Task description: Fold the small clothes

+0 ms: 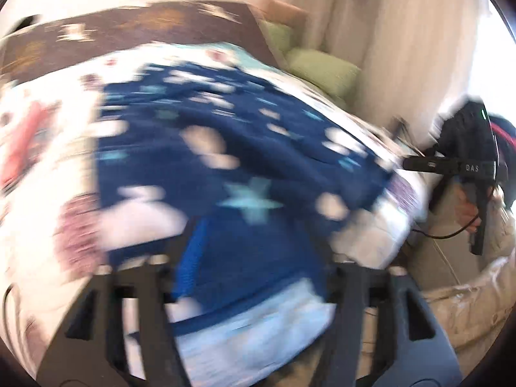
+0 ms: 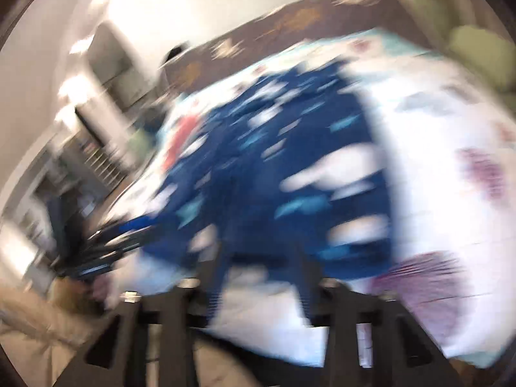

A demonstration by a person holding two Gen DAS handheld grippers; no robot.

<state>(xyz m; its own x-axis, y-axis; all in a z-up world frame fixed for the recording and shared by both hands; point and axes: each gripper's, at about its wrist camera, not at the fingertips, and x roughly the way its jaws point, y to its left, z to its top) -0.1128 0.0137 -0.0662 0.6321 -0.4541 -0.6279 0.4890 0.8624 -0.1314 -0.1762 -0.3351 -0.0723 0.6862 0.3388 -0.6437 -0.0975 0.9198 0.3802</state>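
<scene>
A dark blue star-printed garment (image 1: pixel 206 148) lay spread on a white printed bedcover (image 1: pixel 45 167) over the bed, reaching toward the near edge. Behind the bed ran a dark brown patterned headboard (image 1: pixel 129 25). Right of the bed's far end, against the wall, sat two pale green cushions (image 1: pixel 322 67). In the left wrist view, the left gripper (image 1: pixel 254 277) stood over the garment's near hem, and the right gripper (image 1: pixel 464 167) was off the bed's right side. In the right wrist view, blurred shelving (image 2: pixel 106 161) stood left of the bed.
</scene>
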